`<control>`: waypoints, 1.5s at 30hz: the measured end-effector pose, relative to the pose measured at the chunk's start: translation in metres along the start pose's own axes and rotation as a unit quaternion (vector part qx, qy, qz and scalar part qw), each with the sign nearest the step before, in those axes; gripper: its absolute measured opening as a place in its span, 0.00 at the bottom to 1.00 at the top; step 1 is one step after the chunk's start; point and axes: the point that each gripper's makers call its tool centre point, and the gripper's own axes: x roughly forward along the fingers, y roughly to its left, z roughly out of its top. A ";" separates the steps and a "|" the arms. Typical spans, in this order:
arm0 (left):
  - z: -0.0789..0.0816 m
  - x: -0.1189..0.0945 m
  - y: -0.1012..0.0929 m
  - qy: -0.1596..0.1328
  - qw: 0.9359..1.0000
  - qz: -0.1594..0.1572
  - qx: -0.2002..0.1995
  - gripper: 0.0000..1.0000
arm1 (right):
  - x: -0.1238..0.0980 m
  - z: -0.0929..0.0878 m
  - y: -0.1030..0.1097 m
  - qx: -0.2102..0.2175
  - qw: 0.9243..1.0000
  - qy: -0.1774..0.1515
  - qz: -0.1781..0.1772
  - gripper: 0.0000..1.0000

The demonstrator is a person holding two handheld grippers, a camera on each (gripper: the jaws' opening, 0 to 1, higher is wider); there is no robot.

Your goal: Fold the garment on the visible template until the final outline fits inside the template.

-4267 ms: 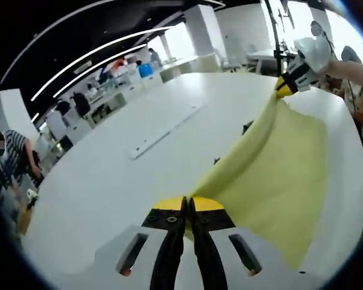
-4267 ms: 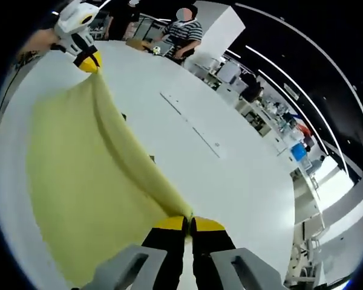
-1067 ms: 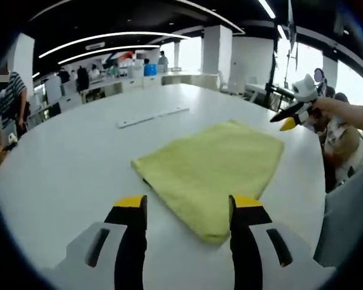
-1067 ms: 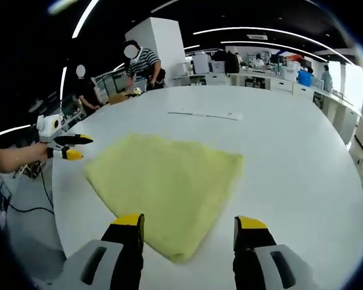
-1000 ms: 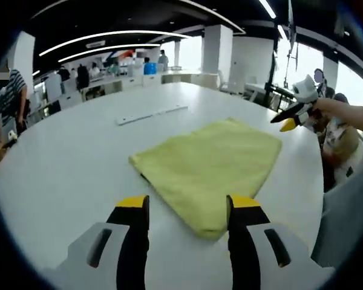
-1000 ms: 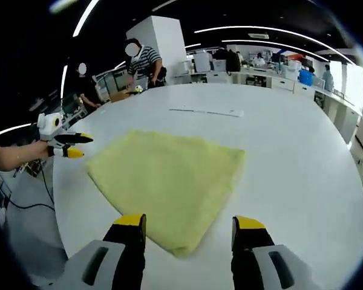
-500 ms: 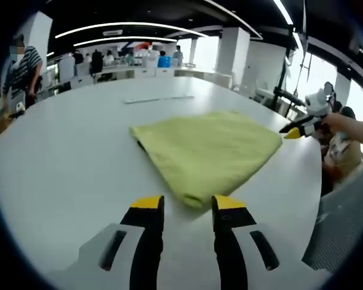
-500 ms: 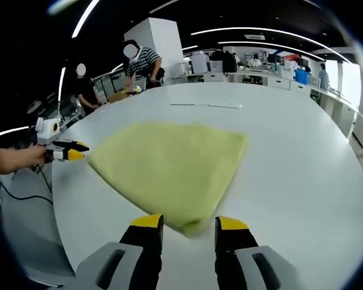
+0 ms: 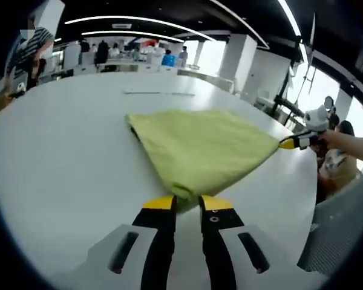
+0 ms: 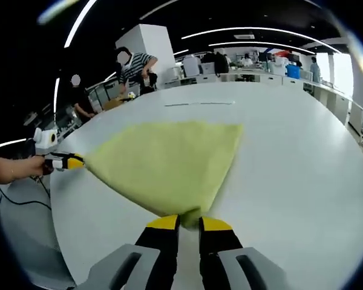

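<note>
A yellow garment (image 9: 199,145) lies folded flat on the white table (image 9: 60,163). In the left gripper view its near corner sits between my left gripper's (image 9: 186,202) yellow-tipped jaws, which have drawn in onto it. My right gripper (image 9: 290,143) holds the cloth's right-hand corner, with a hand behind it. In the right gripper view the same garment (image 10: 169,160) runs to a point between my right gripper's (image 10: 189,222) jaws, pinched on that corner. My left gripper (image 10: 69,161) grips the left-hand corner there.
A thin pale strip (image 9: 148,92) lies on the table beyond the cloth, also in the right gripper view as a pale strip (image 10: 199,104). People stand at the table's far edge (image 10: 130,66). A seated person (image 9: 342,160) is past the right rim.
Both grippers came down from above the cloth to its two near corners. Their jaws narrowed from wide open to pinching the corners.
</note>
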 end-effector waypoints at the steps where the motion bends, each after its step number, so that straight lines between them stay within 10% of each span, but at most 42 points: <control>1: 0.000 0.000 0.000 -0.001 1.000 -0.002 0.002 0.07 | 0.000 -0.001 0.000 0.000 1.000 0.001 -0.001 0.05; 45: -0.019 -0.027 -0.011 0.036 0.997 0.006 0.070 0.00 | -0.033 -0.021 -0.001 -0.048 0.998 0.028 -0.019 0.00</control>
